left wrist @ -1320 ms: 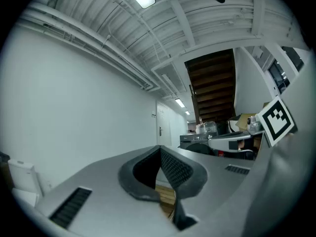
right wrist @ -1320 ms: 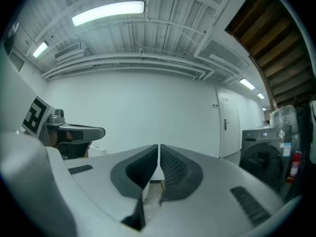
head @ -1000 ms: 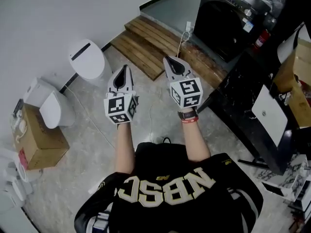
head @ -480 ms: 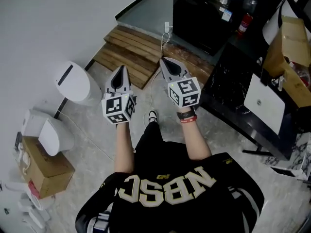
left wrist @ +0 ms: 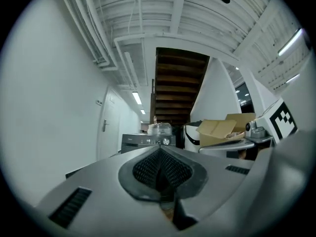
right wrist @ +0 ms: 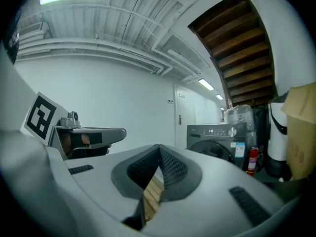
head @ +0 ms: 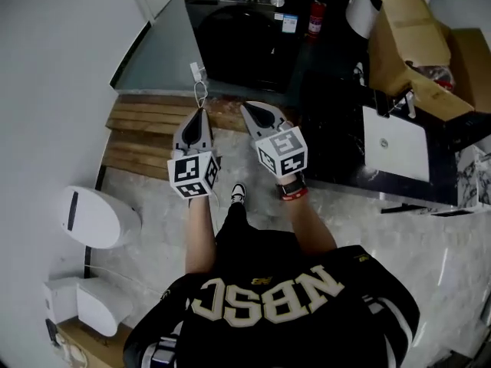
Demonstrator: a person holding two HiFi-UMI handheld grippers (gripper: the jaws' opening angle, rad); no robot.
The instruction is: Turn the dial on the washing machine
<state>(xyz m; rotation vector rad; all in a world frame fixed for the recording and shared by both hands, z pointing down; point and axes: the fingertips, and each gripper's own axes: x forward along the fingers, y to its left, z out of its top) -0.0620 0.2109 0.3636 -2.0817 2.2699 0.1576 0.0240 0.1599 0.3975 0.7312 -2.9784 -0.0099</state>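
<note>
Dial [head: 278,0] small and silvery on the control strip of the dark washing machine [head: 245,37], at the top centre of the head view, well apart from both grippers. A second ago up in the right corner, half a second ago still right of centre; now squarely ahead, with the wooden steps [head: 146,140] swung round to lie just beyond the grippers. Left gripper [head: 199,113] and right gripper [head: 248,108] side by side as before, aimed toward the machine, fingers [left wrist: 145,169] pressed together at the tips on each, holding nothing. Only in the gripper views: a white door [right wrist: 180,117] left of the machine, ceiling lights, the underside of a wooden stair overhead. Only in the head view: the marble floor, a shoe [head: 238,193], a white cable [head: 201,90] trailing over the steps. Fire extinguisher [head: 315,18] just right of the machine, cardboard box [head: 406,41] further right above a black table [head: 337,140]. Steps between person and machine.
</note>
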